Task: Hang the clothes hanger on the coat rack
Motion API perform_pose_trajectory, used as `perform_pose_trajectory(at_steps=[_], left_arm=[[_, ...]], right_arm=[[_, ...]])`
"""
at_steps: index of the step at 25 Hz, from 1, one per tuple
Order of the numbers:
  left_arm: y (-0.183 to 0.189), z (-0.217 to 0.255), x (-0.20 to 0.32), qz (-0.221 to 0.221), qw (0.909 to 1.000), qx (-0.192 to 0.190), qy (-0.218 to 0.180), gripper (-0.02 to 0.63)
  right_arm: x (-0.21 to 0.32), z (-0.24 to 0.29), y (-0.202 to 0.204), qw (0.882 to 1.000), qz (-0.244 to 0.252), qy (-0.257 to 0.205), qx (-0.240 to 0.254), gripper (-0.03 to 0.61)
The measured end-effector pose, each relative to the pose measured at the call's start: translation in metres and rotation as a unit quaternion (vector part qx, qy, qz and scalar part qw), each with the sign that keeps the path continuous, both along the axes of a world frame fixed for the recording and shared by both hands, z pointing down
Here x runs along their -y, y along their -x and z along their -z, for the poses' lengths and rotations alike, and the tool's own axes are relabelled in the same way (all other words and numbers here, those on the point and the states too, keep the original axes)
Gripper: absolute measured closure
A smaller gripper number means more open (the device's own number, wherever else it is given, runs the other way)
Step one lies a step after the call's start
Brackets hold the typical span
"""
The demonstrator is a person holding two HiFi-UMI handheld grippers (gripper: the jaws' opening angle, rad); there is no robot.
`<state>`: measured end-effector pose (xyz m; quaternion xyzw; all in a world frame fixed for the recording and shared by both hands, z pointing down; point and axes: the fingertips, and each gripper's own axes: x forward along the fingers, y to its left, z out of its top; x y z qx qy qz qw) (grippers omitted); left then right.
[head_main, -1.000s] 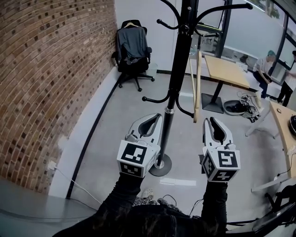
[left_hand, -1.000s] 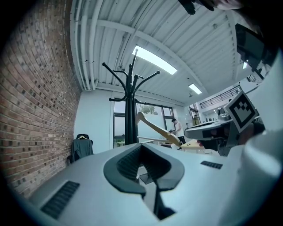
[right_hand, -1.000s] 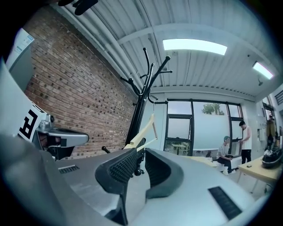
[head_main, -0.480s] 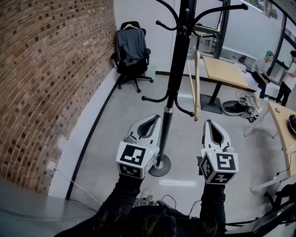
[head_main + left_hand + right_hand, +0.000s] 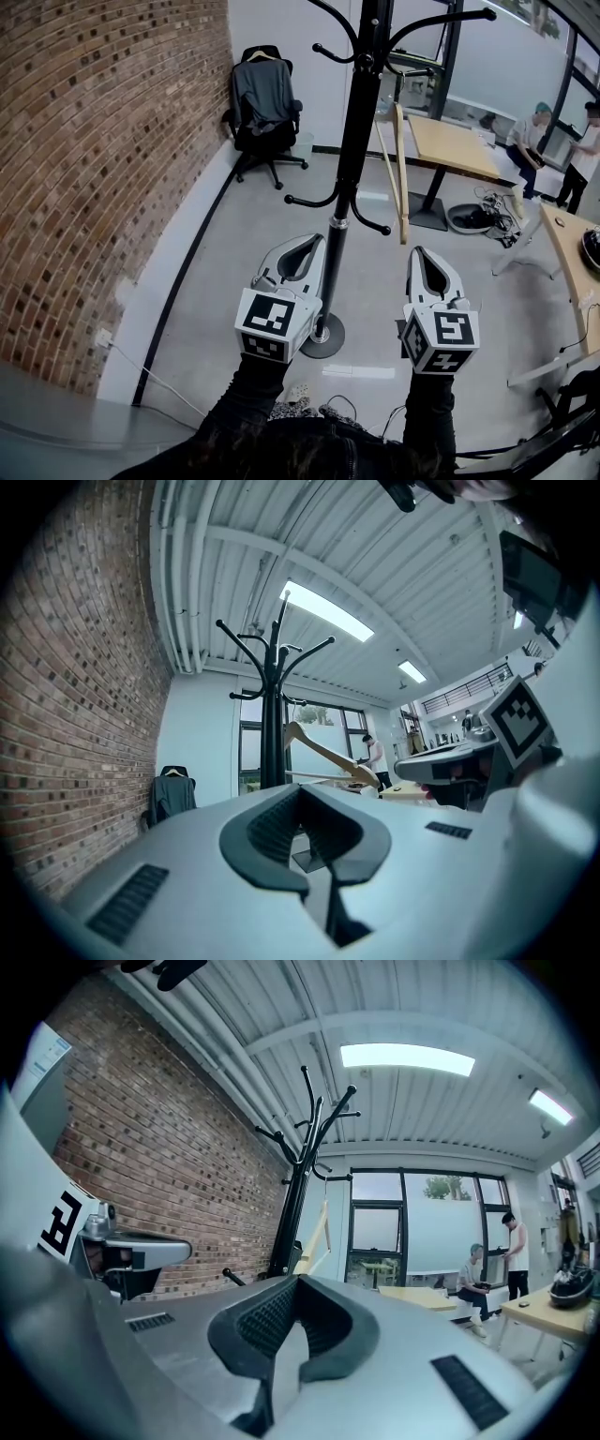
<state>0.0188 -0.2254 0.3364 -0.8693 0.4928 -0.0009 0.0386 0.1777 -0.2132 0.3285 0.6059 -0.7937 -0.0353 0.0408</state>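
Hanger hangs seemingly just beyond right gripper.

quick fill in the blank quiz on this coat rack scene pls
1. The wooden hanger hangs on the ____ coat rack.
2. The office chair stands by a wall made of ____.
3. The left gripper and the right gripper have their fingers together, and both hold ____.

Missing words: black; brick; nothing

Bright, even daylight from windows beyond the jaws, plus ceiling strip lights; soft shadows; strong fisheye bending, dark vignetted corners.
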Motion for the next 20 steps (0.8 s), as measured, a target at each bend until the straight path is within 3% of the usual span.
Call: perform_pose_trajectory(at_steps=[20], left_arm=[[-0.014, -0.009, 0.004, -0.011, 0.9999, 0.001, 0.014, 0.606]], right_arm=[[-0.001, -0.002, -0.016, 1.000, -0.005, 0.007, -0.013, 0.569]])
